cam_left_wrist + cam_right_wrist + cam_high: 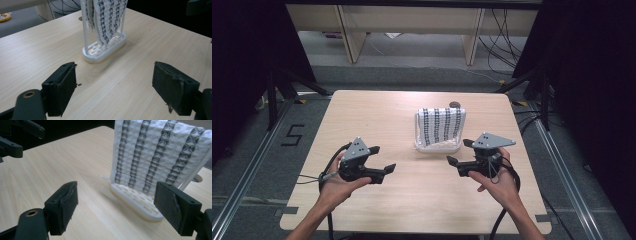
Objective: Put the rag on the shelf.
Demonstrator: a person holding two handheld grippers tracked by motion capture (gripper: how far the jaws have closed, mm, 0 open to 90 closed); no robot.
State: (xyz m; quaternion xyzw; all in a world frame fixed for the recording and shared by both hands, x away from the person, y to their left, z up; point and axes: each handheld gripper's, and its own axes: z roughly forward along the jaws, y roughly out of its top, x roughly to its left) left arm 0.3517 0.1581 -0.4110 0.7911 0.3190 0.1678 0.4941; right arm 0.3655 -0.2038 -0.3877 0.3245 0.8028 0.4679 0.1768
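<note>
Wood desk [412, 200]: white rack [438, 146] at centre, striped cloth [441, 125] draped over it.
Tongs: left [382, 159] and right [461, 152] both wide, empty, near rack.
Risk: rack probably light; tugging cloth could tip it.

a lab-like recording space: pale wooden table [362, 115] between black curtains [242, 60], grey floor with loose black cables [502, 35].
</note>
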